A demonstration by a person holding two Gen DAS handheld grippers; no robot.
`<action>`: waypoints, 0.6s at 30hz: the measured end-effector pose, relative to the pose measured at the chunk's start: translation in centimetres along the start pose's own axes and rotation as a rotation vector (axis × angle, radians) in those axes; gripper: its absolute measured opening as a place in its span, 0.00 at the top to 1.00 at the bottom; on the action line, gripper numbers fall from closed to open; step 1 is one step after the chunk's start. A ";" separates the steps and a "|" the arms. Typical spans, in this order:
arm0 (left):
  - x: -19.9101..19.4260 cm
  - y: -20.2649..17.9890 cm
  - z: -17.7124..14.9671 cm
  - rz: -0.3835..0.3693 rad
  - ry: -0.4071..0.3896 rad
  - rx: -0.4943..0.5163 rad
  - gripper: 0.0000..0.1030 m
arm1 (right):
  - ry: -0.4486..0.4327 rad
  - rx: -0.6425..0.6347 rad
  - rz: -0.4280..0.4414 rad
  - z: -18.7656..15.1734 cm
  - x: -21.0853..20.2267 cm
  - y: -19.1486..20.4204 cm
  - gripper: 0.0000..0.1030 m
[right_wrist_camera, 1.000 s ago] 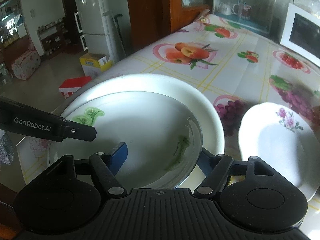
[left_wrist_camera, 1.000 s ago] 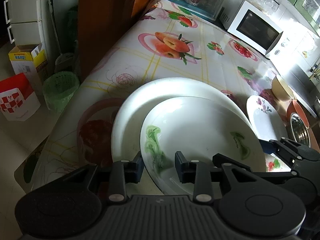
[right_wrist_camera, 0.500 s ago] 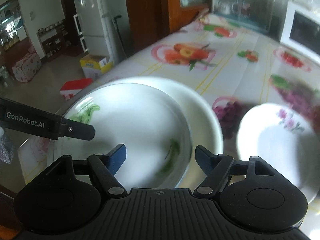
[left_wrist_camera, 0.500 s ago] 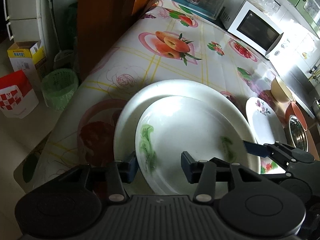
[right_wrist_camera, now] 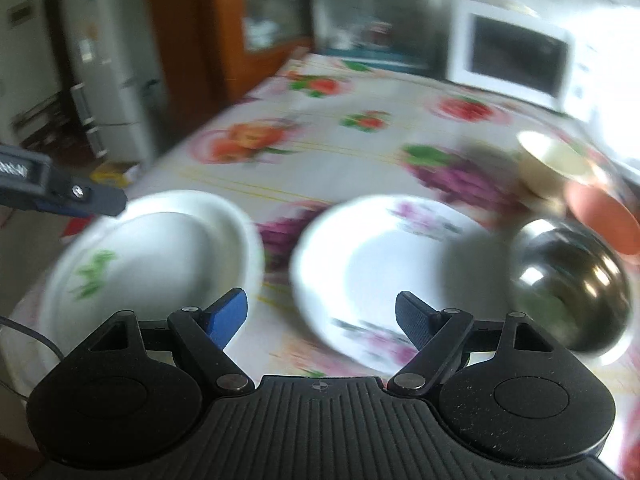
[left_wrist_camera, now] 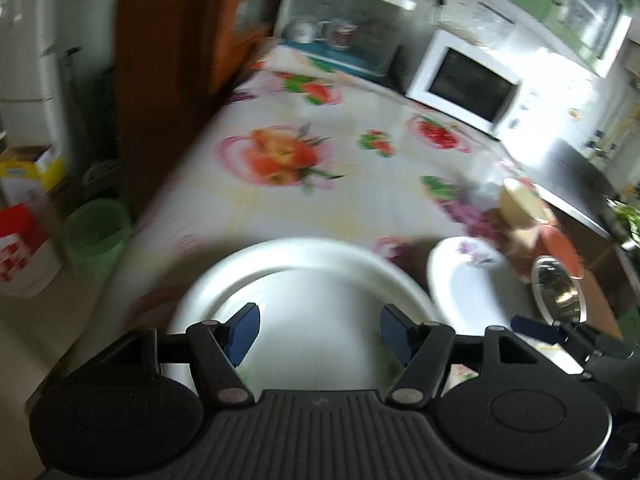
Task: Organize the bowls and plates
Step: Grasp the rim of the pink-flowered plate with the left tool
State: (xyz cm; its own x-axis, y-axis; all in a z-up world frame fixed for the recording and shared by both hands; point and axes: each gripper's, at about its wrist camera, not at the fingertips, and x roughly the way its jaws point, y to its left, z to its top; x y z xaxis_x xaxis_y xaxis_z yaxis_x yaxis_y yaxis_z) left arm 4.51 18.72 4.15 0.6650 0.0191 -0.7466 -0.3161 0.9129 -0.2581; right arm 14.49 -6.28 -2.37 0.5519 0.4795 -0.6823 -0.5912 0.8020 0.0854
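Hovering with jaws spread wide and holding nothing, the left gripper [left_wrist_camera: 320, 334] hangs over a green-sprigged plate [left_wrist_camera: 316, 332] nested inside a larger white plate [left_wrist_camera: 276, 254] at the near left of the table [left_wrist_camera: 360, 184], which wears a fruit-print cloth. The right gripper [right_wrist_camera: 320, 316], equally wide open and empty, points at the gap between that stack [right_wrist_camera: 152, 256] and a flowered plate [right_wrist_camera: 384, 264] lying just to its right, apart from it. Farther right sit a steel bowl [right_wrist_camera: 576, 284], an orange bowl [right_wrist_camera: 604, 216] beyond it and a cream bowl [right_wrist_camera: 548, 164] farther still. A white microwave [left_wrist_camera: 464, 80] stands at the far end of the table. Both views are blurred.
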 end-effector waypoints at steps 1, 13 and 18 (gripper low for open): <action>0.5 -0.8 0.4 -0.018 0.001 0.016 0.34 | 0.001 0.023 -0.021 -0.2 0.0 -0.9 0.20; 7.8 -8.5 3.2 -0.131 0.061 0.135 0.36 | 0.037 0.157 -0.098 -2.3 1.2 -5.9 0.20; 11.5 -10.5 4.1 -0.138 0.112 0.176 0.41 | 0.057 0.243 -0.102 -3.1 2.2 -6.8 0.22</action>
State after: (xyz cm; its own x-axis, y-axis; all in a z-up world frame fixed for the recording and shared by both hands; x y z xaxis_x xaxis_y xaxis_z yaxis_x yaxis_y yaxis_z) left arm 18.30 11.01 0.79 0.6116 -0.1465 -0.7775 -0.0982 0.9611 -0.2583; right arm 17.94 -11.78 -6.69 0.5629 0.3765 -0.7358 -0.3717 0.9104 0.1815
